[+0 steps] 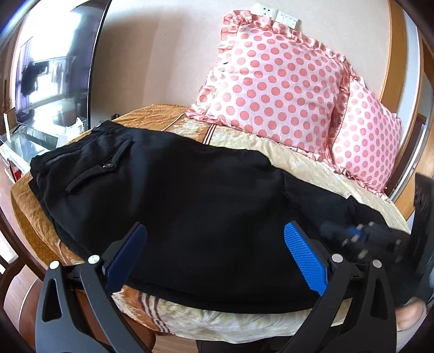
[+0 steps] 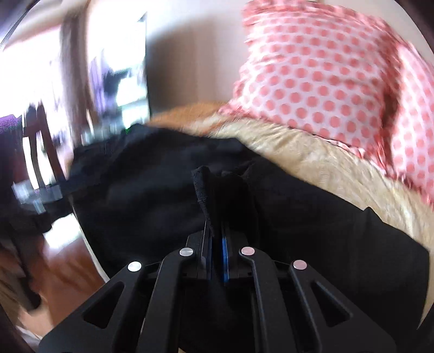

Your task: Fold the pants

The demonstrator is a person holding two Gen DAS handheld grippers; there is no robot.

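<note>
This is a home, a lived-in room rather than a workplace. Two frilled pink polka-dot pillows (image 1: 274,81) lean against a plain wall with a switch plate (image 1: 276,15), on a gold and cream patterned bedspread (image 1: 312,168). A large flat television (image 1: 54,73) stands to the left, and the blurred brown patch below is probably a wooden floor (image 2: 70,260).

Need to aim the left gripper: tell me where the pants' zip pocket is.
In the left wrist view, the zip pocket sits upper left on the black pants, near the waistband end.
</note>
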